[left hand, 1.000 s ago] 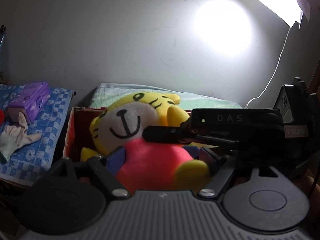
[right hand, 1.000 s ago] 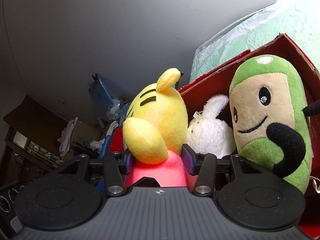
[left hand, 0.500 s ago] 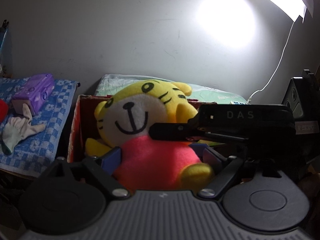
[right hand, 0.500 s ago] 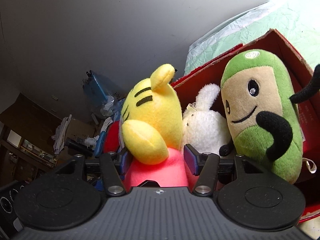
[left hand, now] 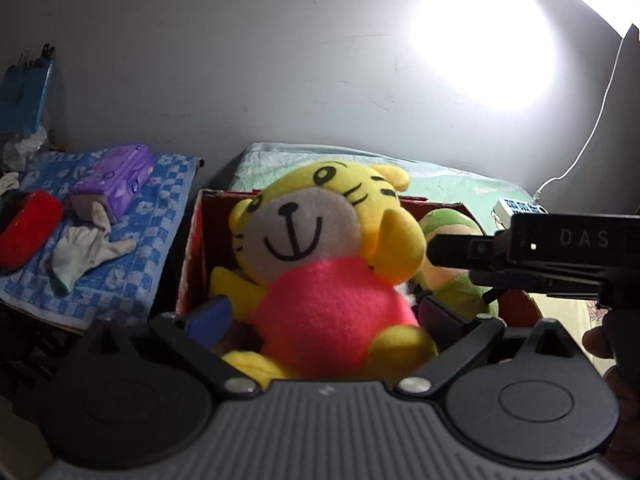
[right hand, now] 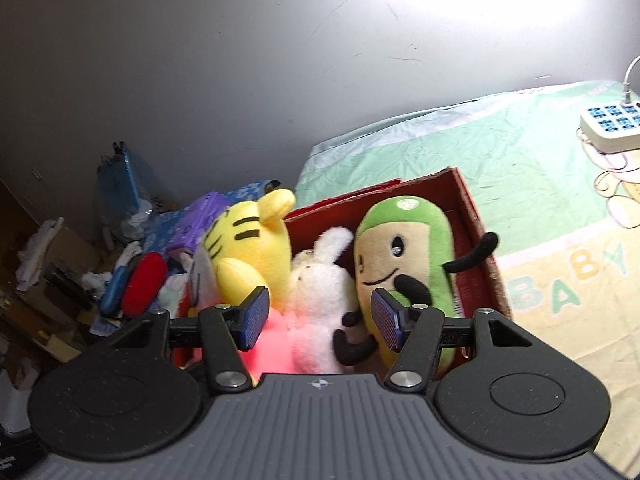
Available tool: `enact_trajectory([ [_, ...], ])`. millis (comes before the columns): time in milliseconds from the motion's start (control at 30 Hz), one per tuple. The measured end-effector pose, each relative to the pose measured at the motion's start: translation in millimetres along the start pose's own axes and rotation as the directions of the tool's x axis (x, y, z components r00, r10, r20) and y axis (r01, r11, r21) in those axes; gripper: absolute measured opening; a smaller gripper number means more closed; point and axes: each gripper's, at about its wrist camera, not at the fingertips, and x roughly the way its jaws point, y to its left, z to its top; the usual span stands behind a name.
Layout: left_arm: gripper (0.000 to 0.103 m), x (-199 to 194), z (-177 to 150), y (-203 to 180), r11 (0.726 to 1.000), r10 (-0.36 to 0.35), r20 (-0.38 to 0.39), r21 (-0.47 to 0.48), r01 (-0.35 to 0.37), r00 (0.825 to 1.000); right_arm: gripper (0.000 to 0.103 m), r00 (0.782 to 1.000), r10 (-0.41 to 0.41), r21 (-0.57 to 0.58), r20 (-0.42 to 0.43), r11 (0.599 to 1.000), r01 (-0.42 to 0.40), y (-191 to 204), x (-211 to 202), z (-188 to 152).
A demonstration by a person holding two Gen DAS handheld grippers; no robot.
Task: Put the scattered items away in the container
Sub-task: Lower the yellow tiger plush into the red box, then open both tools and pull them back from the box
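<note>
A yellow tiger plush (left hand: 320, 264) with a pink belly sits upright in the red cardboard box (left hand: 192, 248). My left gripper (left hand: 322, 314) is open, its blue pads standing on either side of the belly with small gaps. My right gripper (right hand: 320, 318) is open too, pulled back from the box (right hand: 476, 216) with nothing between its pads. Beyond it stand the tiger (right hand: 248, 244), a white bunny plush (right hand: 320, 292) and a green plush (right hand: 404, 248), side by side in the box. In the left wrist view the right tool's black body (left hand: 576, 240) hangs at the right, over the green plush (left hand: 452, 220).
Left of the box lies a blue checked cloth (left hand: 132, 248) with a purple case (left hand: 112, 176), a pale glove (left hand: 84, 252) and a red object (left hand: 24, 228). A pastel baby mat (right hand: 560, 240) under the box carries a white power strip (right hand: 612, 124). A grey wall stands behind.
My right gripper has let go of the tiger, opened and drawn back up. My left gripper's pads have spread slightly. The tiger now rests in the box.
</note>
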Motion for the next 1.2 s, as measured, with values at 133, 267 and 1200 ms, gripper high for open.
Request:
enact_trajectory([
  [133,0.101,-4,1,-8,0.998,0.056,0.008,-0.008,-0.056,0.998,0.061,0.999,-0.054,-0.022,0.002,0.998,0.054,0,-9,-3],
  [267,0.102,-6,2,-16,0.994,0.109,-0.014,0.006,-0.109,0.994,0.061,0.994,-0.105,-0.047,0.018,0.993,0.106,3,-18,-8],
  [1200,0.103,-24,6,-28,0.955,0.293,-0.043,0.058,-0.290,0.955,0.082,0.956,-0.293,-0.158,-0.020,0.945,0.286,26,-25,-27],
])
